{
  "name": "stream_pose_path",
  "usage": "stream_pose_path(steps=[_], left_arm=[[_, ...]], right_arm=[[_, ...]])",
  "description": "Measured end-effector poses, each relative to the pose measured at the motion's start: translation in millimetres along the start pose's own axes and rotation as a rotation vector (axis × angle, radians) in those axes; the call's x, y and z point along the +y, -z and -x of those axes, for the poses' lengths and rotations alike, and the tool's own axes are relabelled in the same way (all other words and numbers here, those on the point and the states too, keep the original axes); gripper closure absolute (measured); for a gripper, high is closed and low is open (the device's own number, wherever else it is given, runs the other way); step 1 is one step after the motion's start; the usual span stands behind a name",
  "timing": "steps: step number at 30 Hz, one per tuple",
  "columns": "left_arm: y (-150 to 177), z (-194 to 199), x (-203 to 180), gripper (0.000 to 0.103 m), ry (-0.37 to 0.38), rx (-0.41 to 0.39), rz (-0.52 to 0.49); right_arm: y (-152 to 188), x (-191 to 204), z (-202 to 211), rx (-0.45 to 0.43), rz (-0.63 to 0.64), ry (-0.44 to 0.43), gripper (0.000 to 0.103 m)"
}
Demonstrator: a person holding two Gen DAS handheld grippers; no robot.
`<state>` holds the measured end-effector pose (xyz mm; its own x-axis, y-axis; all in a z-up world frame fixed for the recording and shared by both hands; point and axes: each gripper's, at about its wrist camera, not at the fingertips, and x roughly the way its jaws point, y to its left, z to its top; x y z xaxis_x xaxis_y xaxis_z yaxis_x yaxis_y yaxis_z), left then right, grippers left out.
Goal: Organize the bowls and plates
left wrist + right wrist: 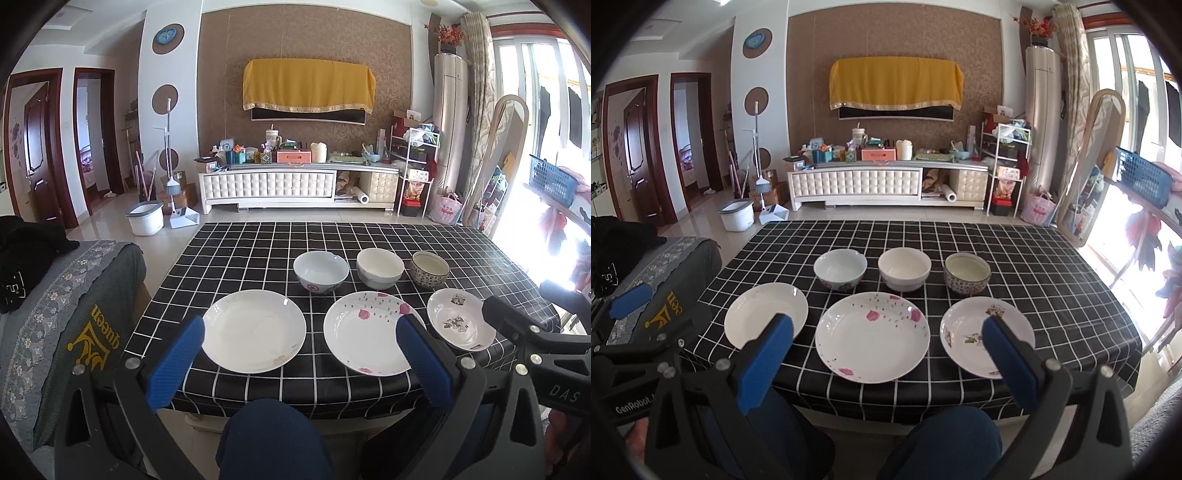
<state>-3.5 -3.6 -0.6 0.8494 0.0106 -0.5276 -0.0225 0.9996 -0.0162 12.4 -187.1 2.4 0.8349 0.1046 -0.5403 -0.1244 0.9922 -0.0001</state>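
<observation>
Both the left hand-held gripper [301, 360] and right hand-held gripper [886, 356] hover wide open and empty at the counter [1052, 258] edge. Three plates [872, 338] lie nearest, three bowls [904, 268] behind, all apart. Probably best: pinch a plate's rim low, lift level, stack gently.

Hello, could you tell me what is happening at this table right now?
A seated person holds the left gripper and the right gripper, both with jaws open and empty, above the near edge of the checkered table. Nothing has been picked up. Three plates sit in the front row: plain white plate, pink-flowered plate, small floral plate. Three bowls stand behind them.
</observation>
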Motion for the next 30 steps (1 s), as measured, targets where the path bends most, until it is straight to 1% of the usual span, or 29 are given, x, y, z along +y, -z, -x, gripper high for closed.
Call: stream_pose_path(steps=[11,30], left_arm=[[-2.6,2.2,-1.5,0.000,-0.004,0.004,-0.011],[-3.1,5.9,-0.8,0.000,0.014,0.004,-0.005]], right_arm=[[0.3,-2.0,2.3,0.006,0.003,0.006,0.000],[-0.2,-2.9,6.3,0.021,0.004,0.018,0.000]])
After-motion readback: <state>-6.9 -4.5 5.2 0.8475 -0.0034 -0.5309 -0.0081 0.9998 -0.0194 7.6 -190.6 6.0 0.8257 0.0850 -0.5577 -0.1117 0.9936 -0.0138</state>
